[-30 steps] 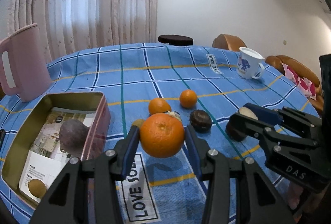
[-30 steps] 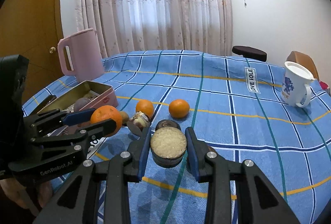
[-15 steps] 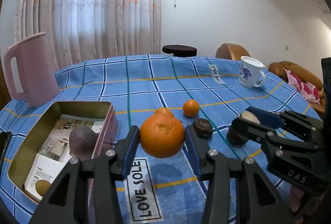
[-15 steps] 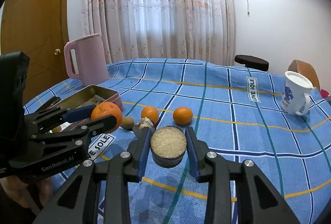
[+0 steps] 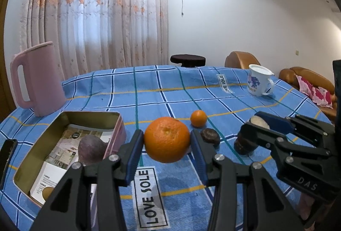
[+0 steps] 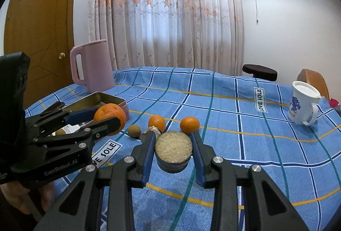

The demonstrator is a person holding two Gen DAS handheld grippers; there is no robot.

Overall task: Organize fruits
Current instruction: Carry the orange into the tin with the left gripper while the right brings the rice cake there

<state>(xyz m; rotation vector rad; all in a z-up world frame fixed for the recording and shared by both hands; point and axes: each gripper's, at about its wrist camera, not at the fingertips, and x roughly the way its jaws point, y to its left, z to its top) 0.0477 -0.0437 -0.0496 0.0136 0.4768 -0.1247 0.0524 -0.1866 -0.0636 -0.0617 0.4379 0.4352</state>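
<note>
My left gripper [image 5: 167,141] is shut on a large orange [image 5: 167,139] and holds it above the blue checked cloth, just right of the open tin box [image 5: 116,122]. It shows in the right wrist view too [image 6: 109,117]. My right gripper [image 6: 173,149] is shut on a dark half fruit with a pale cut face [image 6: 173,147], held above the table; it also shows in the left wrist view [image 5: 259,122]. The tin holds a purple fruit [image 5: 91,149] and a small brown one [image 5: 48,192].
On the cloth lie two small oranges [image 6: 157,122] [image 6: 189,124], a kiwi-like brown fruit [image 6: 134,130], a dark fruit [image 5: 210,135] and a peeled piece [image 6: 156,130]. A pink jug [image 5: 36,79] stands far left, a white mug [image 5: 259,83] far right.
Both grippers have risen with their fruits still held; the table and its objects sit lower and farther in both views.
</note>
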